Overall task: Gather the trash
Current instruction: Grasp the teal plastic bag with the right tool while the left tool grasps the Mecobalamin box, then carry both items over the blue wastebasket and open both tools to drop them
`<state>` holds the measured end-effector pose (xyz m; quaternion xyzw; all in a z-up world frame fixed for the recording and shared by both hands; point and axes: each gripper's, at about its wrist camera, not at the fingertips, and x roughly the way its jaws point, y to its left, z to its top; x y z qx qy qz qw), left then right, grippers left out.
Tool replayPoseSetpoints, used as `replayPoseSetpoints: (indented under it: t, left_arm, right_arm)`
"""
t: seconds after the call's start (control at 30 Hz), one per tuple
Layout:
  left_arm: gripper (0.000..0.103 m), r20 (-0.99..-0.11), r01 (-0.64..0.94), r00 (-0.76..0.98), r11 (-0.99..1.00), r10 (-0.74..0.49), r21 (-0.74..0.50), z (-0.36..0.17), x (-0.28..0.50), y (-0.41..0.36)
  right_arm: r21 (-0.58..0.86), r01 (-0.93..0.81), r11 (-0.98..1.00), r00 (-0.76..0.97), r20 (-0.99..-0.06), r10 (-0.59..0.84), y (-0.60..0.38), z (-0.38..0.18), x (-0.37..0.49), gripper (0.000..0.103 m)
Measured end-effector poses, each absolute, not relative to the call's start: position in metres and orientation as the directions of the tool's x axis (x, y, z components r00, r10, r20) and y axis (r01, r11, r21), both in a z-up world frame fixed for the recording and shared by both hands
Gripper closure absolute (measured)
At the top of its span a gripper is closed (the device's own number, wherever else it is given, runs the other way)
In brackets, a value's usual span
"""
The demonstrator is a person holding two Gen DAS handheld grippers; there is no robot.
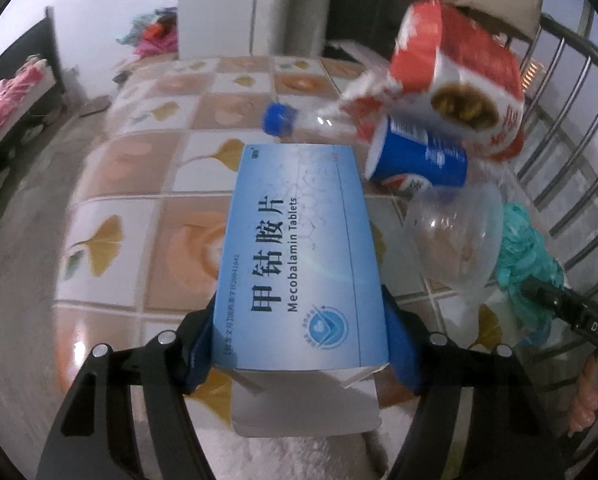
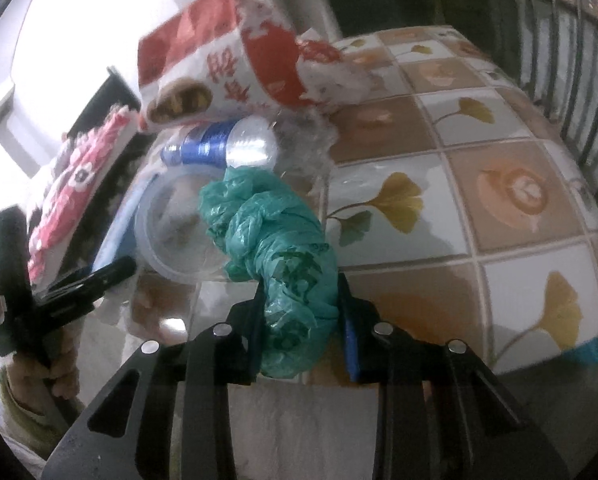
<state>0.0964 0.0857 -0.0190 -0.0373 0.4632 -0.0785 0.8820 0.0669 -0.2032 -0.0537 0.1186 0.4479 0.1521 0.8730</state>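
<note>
Pads of the left hand-held gripper (image 1: 299,340) clamp a light-blue cardboard tablet box (image 1: 299,256), long axis pointing away; the right hand-held gripper (image 2: 301,320) squeezes a crumpled green plastic bag (image 2: 275,248) lengthwise.

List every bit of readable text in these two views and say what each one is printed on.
"甲钴胺片": blue medicine box, between the left gripper fingers.
"Mecobalamin Tablets": same box, beside the Chinese name.
"DAS": black body of the right gripper, at the left view's edge.
Small bracketed line along the box's edge: too small to read.
Red characters on the instant noodle cup: blurred.
Print on the blue cup: blurred.
</note>
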Motion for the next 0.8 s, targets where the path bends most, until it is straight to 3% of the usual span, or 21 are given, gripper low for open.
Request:
replayPoseSetpoints:
  t: [0.17,0.5,0.8]
  left_arm:
    - [0.034,-0.755,0.114,0.641,0.99,-0.137,-0.083,0.01,0.07,0.087]
    - [0.034,-0.66,0.346,0.671,0.93,-0.338,-0.124,0.049,0.048,0.019]
    - [0.034,-0.654,0.567,0.527,0.798,-0.543,-0.205,0.055,0.069,-0.08]
  right_arm:
    - [0.374,-0.141,0.917,0.593,-0.71,0.381,-0.217,-0.042,0.056,0.075]
    - [0.436,-0.056,0.898,0.707,-0.618,0.344,-0.279,-0.018,0.021,0.075]
    - [0.486,0.176,0.856,0.797,-0.581,0.166,-0.376,-0.02,-0.026,0.075]
